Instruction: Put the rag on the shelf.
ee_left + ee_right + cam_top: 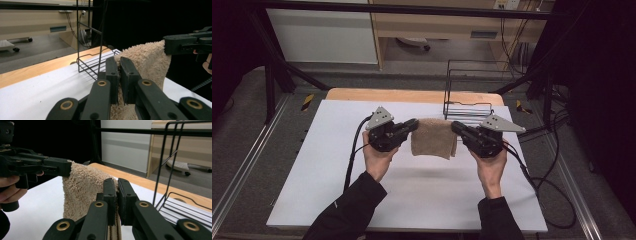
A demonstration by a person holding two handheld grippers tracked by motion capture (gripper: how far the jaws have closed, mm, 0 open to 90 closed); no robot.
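A tan terry towel (432,138) hangs folded above the white table top (337,165), stretched between both grippers. My left gripper (414,124) pinches its upper left corner, my right gripper (454,126) its upper right corner. In the left gripper view the two black jaws (119,65) stand shut on the towel (147,60), with the other gripper (186,43) clamped on the far corner. In the right gripper view the jaws (117,185) are shut on the towel (83,187), and the other gripper (45,165) bites the opposite corner.
A black wire rack (468,90) stands at the table's back right, just behind the towel, seen close by (93,60) (180,195). The wooden table edge (412,95) runs along the back. Cables (552,200) trail off the right side. Metal frame posts flank the table.
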